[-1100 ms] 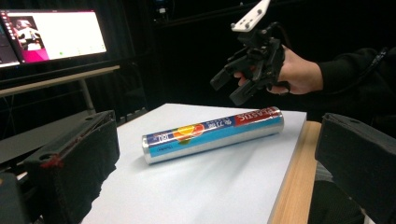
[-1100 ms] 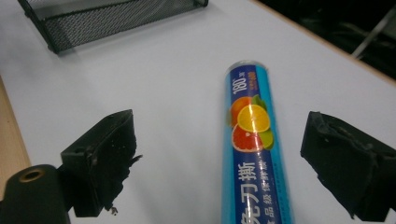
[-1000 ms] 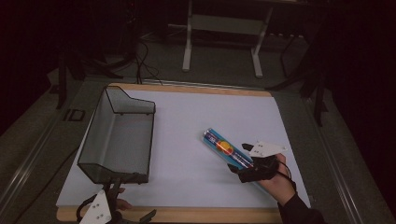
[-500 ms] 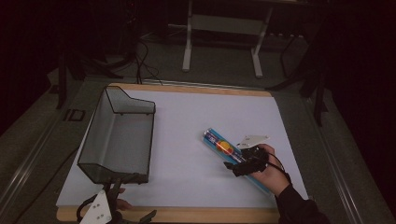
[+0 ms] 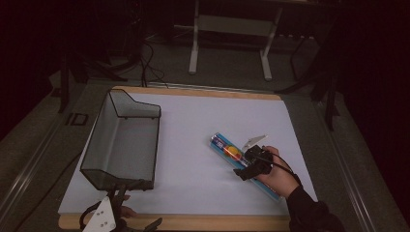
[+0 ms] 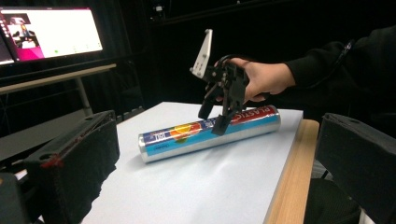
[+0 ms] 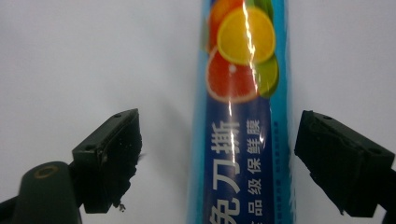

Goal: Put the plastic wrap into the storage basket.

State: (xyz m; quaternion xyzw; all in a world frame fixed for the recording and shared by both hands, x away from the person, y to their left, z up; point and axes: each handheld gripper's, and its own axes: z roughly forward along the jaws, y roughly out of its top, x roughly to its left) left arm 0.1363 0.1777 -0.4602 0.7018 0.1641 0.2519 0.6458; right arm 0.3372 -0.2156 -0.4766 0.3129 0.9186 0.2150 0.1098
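A long blue roll of plastic wrap (image 5: 231, 152) with a citrus picture lies on the white sheet at the right of the table. My right gripper (image 5: 247, 169) stands open right over it, one jaw on each side of the roll (image 7: 240, 121), not touching it. The left gripper view shows the same roll (image 6: 205, 132) lying flat with the right gripper (image 6: 214, 119) astride its middle. My left gripper (image 5: 116, 212) rests at the table's front left edge, behind the basket, its jaws wide apart and empty.
A dark mesh basket (image 5: 99, 145) stands empty on the left side of the white sheet (image 5: 193, 125). The wooden table edge (image 5: 203, 222) runs along the front. A lit monitor (image 6: 51, 32) stands beyond the table.
My right gripper has moved left and forward from beside the roll's near end until it sits over the roll's middle. The left gripper has stayed put.
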